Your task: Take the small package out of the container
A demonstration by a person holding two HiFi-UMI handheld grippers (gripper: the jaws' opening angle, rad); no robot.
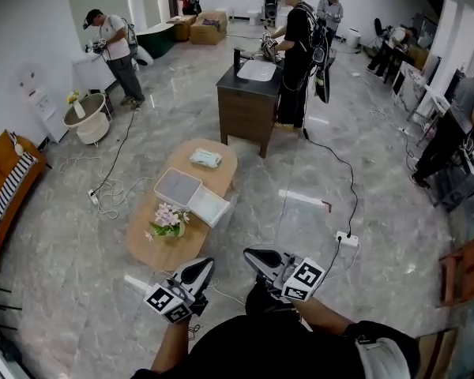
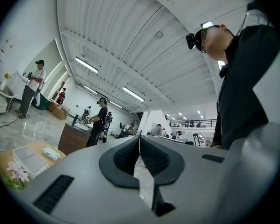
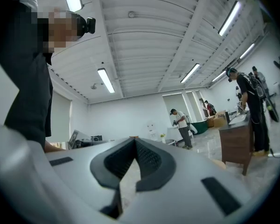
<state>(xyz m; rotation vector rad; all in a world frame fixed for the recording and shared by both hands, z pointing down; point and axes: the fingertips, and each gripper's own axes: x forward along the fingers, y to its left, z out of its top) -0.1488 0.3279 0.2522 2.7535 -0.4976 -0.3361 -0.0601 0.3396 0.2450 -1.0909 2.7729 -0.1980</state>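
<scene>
While the small package point(image 1: 206, 158) lies on the oval surface point(image 1: 159, 253) just beyond the container point(image 1: 178, 186), well apart from us, we hold the left hand-held gripper point(image 1: 205, 264) and the right hand-held gripper point(image 1: 250, 253) clenched, both empty.

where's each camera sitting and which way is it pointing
Head view: on the person's head, looking steeply down at the wooden table; both forearms, left tool and right tool show.
Left gripper view: on the left tool, looking along its shut jaws across the room; the person's torso at right.
Right gripper view: on the right tool, same way; torso at left.
Shared: all three see the dark counter.
</scene>
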